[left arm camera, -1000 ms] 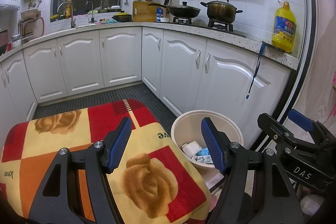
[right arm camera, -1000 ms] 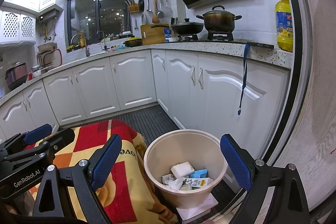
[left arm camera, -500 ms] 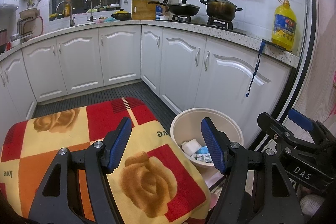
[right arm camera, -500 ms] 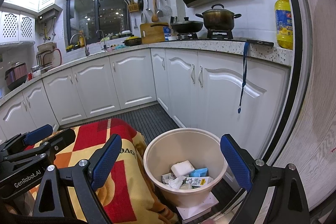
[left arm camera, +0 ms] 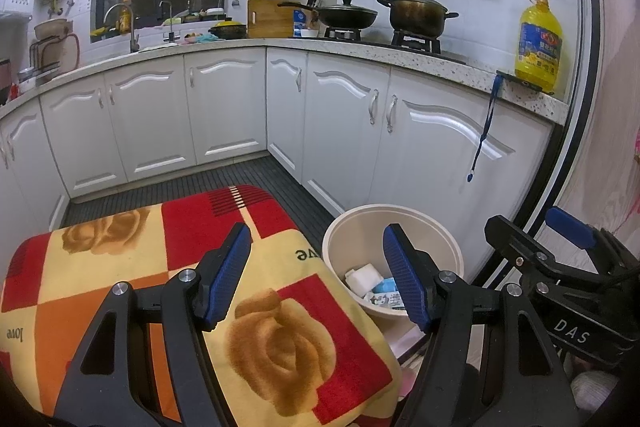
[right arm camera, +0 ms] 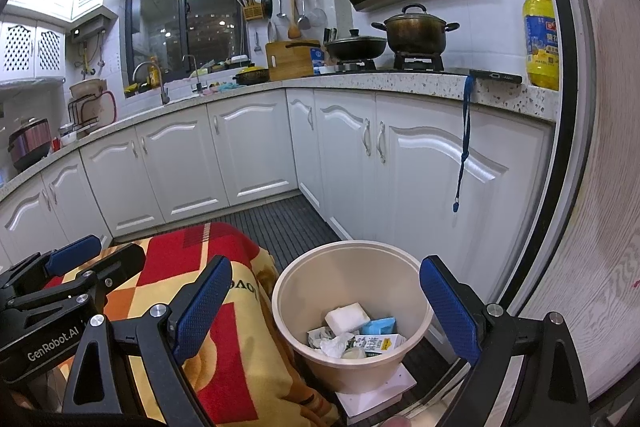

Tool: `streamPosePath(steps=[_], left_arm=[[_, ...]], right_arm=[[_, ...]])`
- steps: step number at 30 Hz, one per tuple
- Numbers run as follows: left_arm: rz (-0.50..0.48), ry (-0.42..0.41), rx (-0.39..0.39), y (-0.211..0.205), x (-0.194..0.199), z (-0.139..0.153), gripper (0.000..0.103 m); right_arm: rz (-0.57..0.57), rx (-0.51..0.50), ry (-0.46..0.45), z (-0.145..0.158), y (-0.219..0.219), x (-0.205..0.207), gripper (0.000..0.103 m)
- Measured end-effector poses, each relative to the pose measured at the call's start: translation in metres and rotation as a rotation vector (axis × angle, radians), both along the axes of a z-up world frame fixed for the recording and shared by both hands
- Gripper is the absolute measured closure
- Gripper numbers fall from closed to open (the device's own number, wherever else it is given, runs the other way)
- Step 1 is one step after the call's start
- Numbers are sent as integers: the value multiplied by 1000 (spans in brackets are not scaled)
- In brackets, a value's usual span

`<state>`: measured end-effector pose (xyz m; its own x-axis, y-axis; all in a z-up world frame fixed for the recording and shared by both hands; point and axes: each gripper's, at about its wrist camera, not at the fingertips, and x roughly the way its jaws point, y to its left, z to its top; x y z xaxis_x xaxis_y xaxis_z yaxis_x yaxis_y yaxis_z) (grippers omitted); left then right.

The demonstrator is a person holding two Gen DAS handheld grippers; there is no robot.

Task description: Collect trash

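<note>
A cream round bin [right arm camera: 352,259] stands on the floor beside the white cabinets, on a white slab. Inside it lie a white sponge-like block [right arm camera: 347,317], a blue packet [right arm camera: 379,327], crumpled paper and a small printed carton [right arm camera: 378,342]. The same bin [left arm camera: 394,217] appears in the left wrist view. My left gripper [left arm camera: 316,271] is open and empty, held above the blanket's right edge next to the bin. My right gripper [right arm camera: 324,299] is open and empty, its blue pads wide apart on either side of the bin below.
A red, orange and yellow rose-patterned blanket [left arm camera: 168,235] covers a raised surface left of the bin. White cabinets [right arm camera: 256,147] run along an L-shaped counter with pots, a sink and a yellow oil bottle [left arm camera: 538,45]. A wood-grain panel [right arm camera: 600,227] stands at the right.
</note>
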<state>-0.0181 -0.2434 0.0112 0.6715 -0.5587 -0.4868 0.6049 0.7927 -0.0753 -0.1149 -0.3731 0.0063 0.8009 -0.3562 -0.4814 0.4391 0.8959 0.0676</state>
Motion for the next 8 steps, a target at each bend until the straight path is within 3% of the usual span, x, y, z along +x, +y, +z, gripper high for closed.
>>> streamPosePath(steps=[8], left_arm=[[-10, 10, -5, 1, 4, -1, 35]], right_arm=[[5, 0, 12, -1, -2, 2, 9]])
